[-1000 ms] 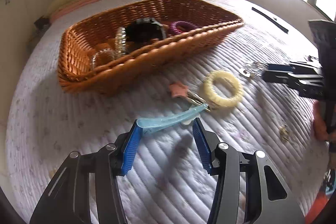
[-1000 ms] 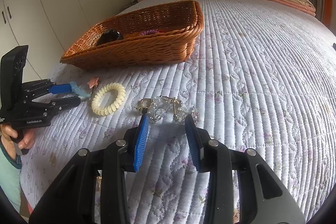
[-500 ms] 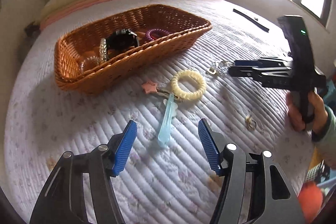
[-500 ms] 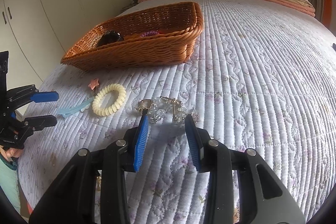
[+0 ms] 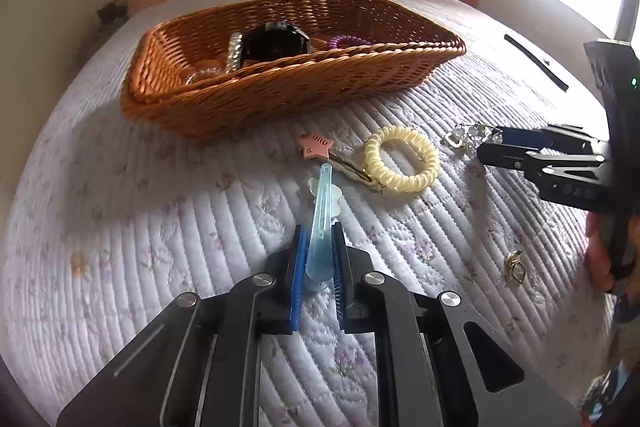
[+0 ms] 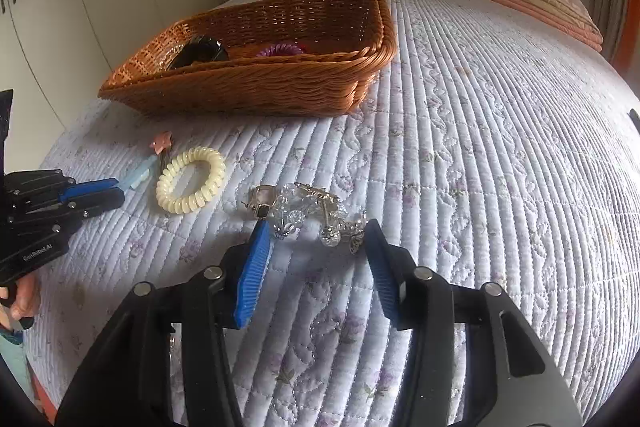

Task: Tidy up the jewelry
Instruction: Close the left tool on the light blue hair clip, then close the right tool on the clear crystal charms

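Jewellery lot on quilted bedspread [image 6: 460, 155]: one hair clip gripped, remainder loose or binned.

Left gripper [image 5: 319, 259]: jaws closing, blue pads pressed on both sides of the pale blue hair clip [image 5: 322, 215], whose tip points toward the star hairpin [image 5: 316, 145]. Right gripper [image 6: 316, 247]: jaws apart, hovering at the crystal earrings [image 6: 312, 215], pads not touching them. Cream coil hair tie [image 6: 191, 179] lies between clip and earrings. Small gold ring [image 5: 515, 266], possibly an earring, lies apart. Wicker basket [image 5: 320, 83] holds a black watch [image 5: 276, 41], purple coil tie [image 5: 348, 41], pearl bracelet [image 5: 234, 53].
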Demonstrator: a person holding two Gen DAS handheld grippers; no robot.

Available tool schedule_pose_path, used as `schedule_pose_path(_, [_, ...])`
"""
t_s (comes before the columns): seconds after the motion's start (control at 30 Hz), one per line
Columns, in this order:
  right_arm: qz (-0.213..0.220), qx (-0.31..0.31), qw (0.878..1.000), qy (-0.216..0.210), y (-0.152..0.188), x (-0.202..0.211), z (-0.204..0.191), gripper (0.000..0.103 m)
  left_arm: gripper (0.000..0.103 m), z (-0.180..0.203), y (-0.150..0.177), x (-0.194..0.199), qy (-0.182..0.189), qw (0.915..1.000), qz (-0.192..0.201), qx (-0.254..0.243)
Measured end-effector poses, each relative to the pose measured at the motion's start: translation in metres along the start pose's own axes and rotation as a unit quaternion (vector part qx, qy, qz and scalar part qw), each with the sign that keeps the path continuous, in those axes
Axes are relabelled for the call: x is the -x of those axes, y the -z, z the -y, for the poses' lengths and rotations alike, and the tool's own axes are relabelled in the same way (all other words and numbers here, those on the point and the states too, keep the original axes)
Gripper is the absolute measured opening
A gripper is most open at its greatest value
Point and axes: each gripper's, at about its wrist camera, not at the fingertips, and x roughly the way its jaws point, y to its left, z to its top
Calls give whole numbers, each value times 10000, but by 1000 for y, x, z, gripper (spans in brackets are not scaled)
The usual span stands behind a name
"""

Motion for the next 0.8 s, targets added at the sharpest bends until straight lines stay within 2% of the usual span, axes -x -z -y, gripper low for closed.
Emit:
schedule_pose_path(0.03, [13,33,10000,-6,0,0,-2,21,11,-1,2,2,12,10000,28,62])
schedule_pose_path(0.07, [35,49,10000,-18,1,1,-3,12,11,-1,5,4,14,9999,45,91])
schedule_pose_path(0.13, [72,42,10000,11,2,3,-6,1,11,-1,8,7,10,9998,79,157])
schedule_pose_path(0.33, [253,-125,9995,-109,8,17,-6,0,11,-3,12,9,80,9995,116,271])
schedule_pose_path(0.43, [225,-178,9992,-269,9,20,-5,2,11,-3,15,10,113,9995,139,270])
schedule_pose_path(0.5, [299,-236,9989,-275,8,23,-2,9,11,-2,15,9,127,9994,155,267])
schedule_pose_path(0.53, [378,-239,9989,-169,6,25,1,20,11,-3,15,9,142,9994,158,272])
schedule_pose_path(0.57, [429,-252,9987,-111,4,27,3,36,11,-4,15,9,156,9994,160,280])
schedule_pose_path(0.6, [489,-298,9983,-143,1,27,6,42,11,-4,15,9,171,9993,160,290])
schedule_pose_path(0.67, [509,-327,9980,-173,-4,26,11,44,11,-4,15,9,189,9992,166,302])
schedule_pose_path(0.8, [250,-185,9993,-192,-16,6,11,43,11,-4,16,8,160,9993,174,276])
